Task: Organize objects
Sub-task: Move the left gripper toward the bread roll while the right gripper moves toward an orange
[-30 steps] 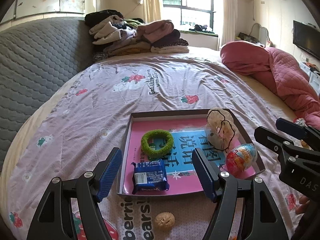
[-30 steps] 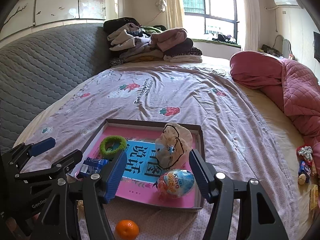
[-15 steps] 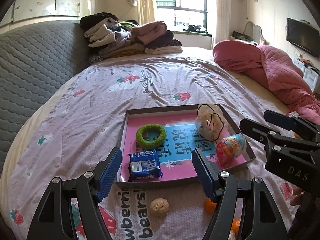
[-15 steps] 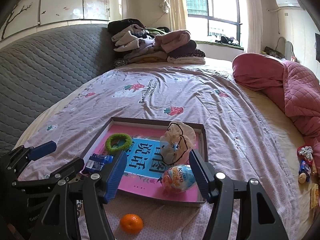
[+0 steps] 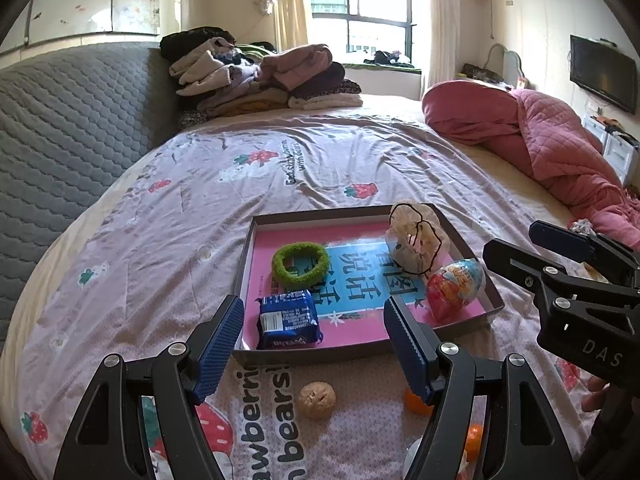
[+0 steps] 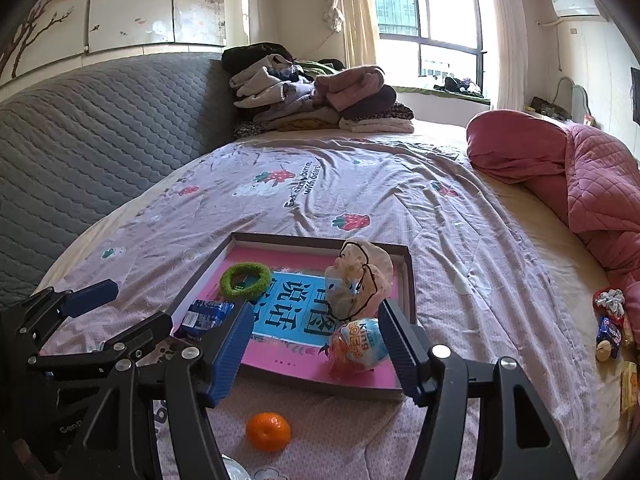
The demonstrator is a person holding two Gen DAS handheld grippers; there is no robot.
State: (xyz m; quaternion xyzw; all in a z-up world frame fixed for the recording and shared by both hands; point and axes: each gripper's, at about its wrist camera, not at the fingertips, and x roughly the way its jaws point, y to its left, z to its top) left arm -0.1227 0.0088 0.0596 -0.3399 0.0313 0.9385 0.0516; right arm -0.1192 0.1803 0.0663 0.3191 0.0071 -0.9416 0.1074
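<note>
Shallow rectangular cardboard tray (image 5: 360, 354), brown walls, glossy pink floor with a blue printed panel; lies flat on the bed, near both grippers

Contents of tray:
- fuzzy green ring (image 5: 301, 264), soft chenille-like pile, lying flat at the rear left
- small blue foil snack packet (image 5: 289, 319), crinkled, rectangular, at the front left corner
- crumpled translucent plastic bag (image 5: 416, 240) with thin black cord loops, standing at the rear right
- egg-shaped sweet (image 6: 358, 348) in shiny printed red and blue foil, at the front right, just beside the bag

Outside the tray, on the sheet in front of it:
- walnut (image 5: 317, 400), round, tan, wrinkled shell
- small orange citrus fruit (image 6: 268, 432), dimpled skin; a second orange shape shows behind the left gripper's right finger, possibly another fruit

Bedsheet (image 5: 280, 176): thin lilac cotton, creased, printed with strawberries and black lettering

Surroundings: grey quilted headboard (image 5: 60, 120) with honeycomb stitching; pile of folded clothes (image 5: 260, 80); pink quilted duvet (image 5: 540, 136), bunched

Left gripper (image 5: 312, 344): black frame, ribbed blue pads, fingers spread wide and empty, above the tray's front edge

Right gripper (image 6: 316, 346): same build, fingers spread and grasping nothing, the foil egg seen between them but untouched
</note>
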